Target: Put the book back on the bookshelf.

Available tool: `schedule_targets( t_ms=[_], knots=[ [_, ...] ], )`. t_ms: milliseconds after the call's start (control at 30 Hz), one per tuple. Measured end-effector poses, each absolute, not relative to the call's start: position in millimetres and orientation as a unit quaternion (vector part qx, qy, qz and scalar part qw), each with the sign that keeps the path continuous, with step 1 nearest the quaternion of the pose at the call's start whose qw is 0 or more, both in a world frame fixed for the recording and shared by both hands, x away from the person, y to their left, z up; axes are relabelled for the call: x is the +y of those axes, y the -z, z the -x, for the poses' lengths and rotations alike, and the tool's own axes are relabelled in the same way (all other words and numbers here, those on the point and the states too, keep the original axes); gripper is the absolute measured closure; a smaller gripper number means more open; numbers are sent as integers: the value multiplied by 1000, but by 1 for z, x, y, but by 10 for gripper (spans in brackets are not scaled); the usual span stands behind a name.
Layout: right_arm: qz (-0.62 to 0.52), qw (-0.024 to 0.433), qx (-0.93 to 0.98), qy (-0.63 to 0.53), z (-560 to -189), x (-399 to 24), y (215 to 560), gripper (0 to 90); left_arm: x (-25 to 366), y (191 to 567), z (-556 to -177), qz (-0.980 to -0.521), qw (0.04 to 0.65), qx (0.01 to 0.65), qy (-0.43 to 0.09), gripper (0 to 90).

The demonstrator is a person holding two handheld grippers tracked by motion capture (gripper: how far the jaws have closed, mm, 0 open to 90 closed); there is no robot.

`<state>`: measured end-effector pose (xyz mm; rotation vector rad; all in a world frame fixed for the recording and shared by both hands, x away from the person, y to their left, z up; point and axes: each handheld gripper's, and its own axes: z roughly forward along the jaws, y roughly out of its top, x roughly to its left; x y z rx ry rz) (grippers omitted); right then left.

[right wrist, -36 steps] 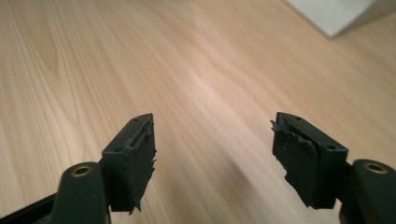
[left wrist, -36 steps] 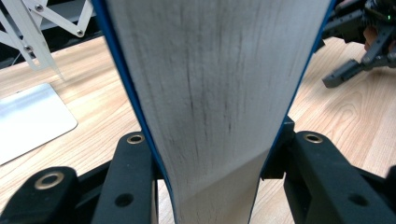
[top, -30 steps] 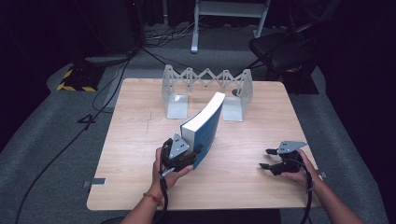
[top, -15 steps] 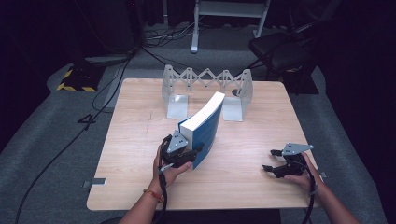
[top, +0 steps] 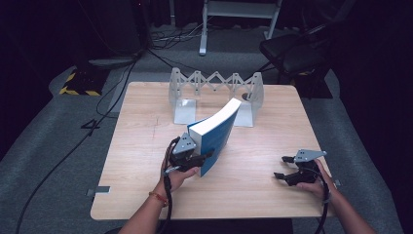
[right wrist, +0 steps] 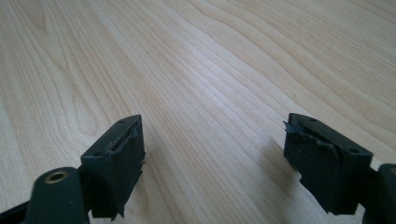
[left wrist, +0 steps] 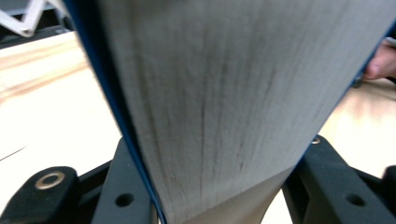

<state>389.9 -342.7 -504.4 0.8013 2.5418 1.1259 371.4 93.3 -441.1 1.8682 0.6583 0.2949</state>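
1 blue book [top: 216,135], thick, tilted on its lower edge near the middle of the wooden surface [top: 141,131], top leaning toward the rack. Left gripper [top: 200,158] clamps its near end, 2 jaws pressed on the covers, having just been closing, page block between them. 1 folding metal rack [top: 214,92] stands behind with 2 end plates. Right gripper [top: 283,167], well apart at right, jaws spread, nothing between them.

The book [left wrist: 224,93] runs past the left gripper view's top edge, hiding most of the rack [left wrist: 23,16].
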Motion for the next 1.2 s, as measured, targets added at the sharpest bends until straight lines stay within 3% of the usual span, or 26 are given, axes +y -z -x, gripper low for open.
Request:
schedule_targets(
  t_ms=[267, 667, 833, 1200],
  knots=[
    [-273, 124, 872, -386, -390, -343, 504, 206, 69, 442, -362, -800, 557, 215, -50, 598],
    [-265, 120, 875, -387, -393, -344, 504, 208, 45, 442, -351, -814, 562, 146, 15, 595],
    [-256, 117, 877, -389, -394, -345, 504, 228, 46, 442, -350, -817, 561, 129, 30, 594],
    [-200, 88, 895, -388, -388, -326, 503, 184, 58, 437, -351, -835, 540, 104, 17, 594]
  ],
)
